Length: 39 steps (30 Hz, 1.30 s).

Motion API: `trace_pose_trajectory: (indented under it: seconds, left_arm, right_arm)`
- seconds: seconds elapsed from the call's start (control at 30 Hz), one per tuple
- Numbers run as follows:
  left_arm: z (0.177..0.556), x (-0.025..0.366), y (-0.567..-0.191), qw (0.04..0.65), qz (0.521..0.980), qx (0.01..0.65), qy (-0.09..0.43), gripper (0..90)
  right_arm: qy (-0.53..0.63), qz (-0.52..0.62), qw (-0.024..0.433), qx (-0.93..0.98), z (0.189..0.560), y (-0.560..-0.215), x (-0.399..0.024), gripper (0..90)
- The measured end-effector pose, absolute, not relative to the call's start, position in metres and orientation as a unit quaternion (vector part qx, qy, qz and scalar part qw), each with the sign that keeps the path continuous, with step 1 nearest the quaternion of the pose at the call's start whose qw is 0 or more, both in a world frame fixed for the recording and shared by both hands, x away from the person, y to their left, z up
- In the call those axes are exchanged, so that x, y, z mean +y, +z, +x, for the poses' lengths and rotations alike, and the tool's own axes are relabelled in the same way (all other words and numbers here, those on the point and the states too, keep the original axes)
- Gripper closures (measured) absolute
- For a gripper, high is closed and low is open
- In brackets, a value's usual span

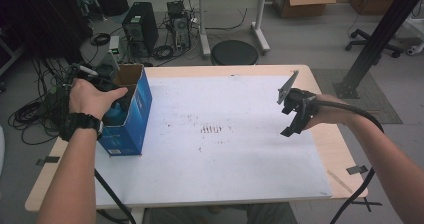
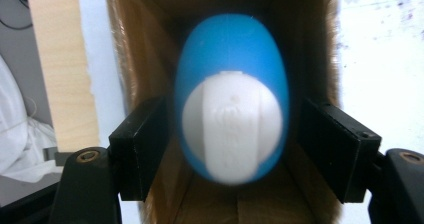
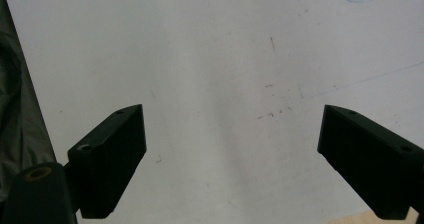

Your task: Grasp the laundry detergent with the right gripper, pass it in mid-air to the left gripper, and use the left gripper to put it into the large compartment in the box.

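From above, a tall blue cardboard box [image 1: 131, 115] stands open on the left side of the desk [image 1: 240, 70], on a white sheet [image 1: 225, 154]. The left gripper [image 1: 107, 86] reaches into the top of the box.

In the left gripper view, a smooth blue egg-shaped thing [image 2: 231, 96] with a white cap sits inside the brown box. The jaws stand beside it, not touching it.

In the right gripper view, the right gripper [image 3: 232, 159] is wide open over the white sheet, holding nothing.
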<state>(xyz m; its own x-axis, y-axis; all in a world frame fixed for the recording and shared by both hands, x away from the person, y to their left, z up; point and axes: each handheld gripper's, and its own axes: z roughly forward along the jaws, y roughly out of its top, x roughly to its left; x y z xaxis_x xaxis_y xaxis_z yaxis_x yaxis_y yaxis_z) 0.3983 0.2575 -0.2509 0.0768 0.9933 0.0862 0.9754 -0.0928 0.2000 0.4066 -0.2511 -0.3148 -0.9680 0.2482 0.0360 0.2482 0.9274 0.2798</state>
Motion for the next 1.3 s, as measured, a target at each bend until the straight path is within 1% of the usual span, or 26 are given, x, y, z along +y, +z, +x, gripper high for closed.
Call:
trace_pose_trajectory:
  seconds: [0.1,0.27,0.3,0.53,0.7,0.9,1.1,1.3]
  left_arm:
    - [0.397,0.256,-0.243,0.044,0.733,0.671,0.104,29.0]
    - [0.390,0.247,-0.218,0.042,0.749,0.649,0.124,24.5]
    - [0.390,0.247,-0.218,0.042,0.749,0.649,0.124,23.9]
    - [0.386,0.212,-0.203,0.058,0.789,0.597,0.128,19.5]
    - [0.385,0.180,-0.209,0.066,0.823,0.551,0.123,16.4]
    - [0.384,0.148,-0.227,0.073,0.855,0.503,0.101,12.0]
    - [0.383,0.124,-0.244,0.073,0.873,0.476,0.078,6.6]
    - [0.383,0.102,-0.263,0.074,0.887,0.452,0.056,5.1]
  right_arm:
    - [-0.144,-0.127,0.000,-0.981,0.406,-0.313,-0.251,12.0]
    - [-0.146,-0.126,0.000,-0.981,0.404,-0.309,-0.251,11.9]
    - [-0.146,-0.126,0.000,-0.981,0.404,-0.309,-0.251,11.9]
    - [-0.150,-0.126,0.002,-0.981,0.402,-0.308,-0.247,11.6]
    - [-0.151,-0.121,0.006,-0.981,0.400,-0.308,-0.244,10.9]
    - [-0.155,-0.121,0.011,-0.981,0.399,-0.309,-0.241,9.7]
    - [-0.160,-0.114,0.012,-0.980,0.400,-0.307,-0.238,7.5]
    - [-0.165,-0.106,0.019,-0.980,0.400,-0.306,-0.236,5.5]
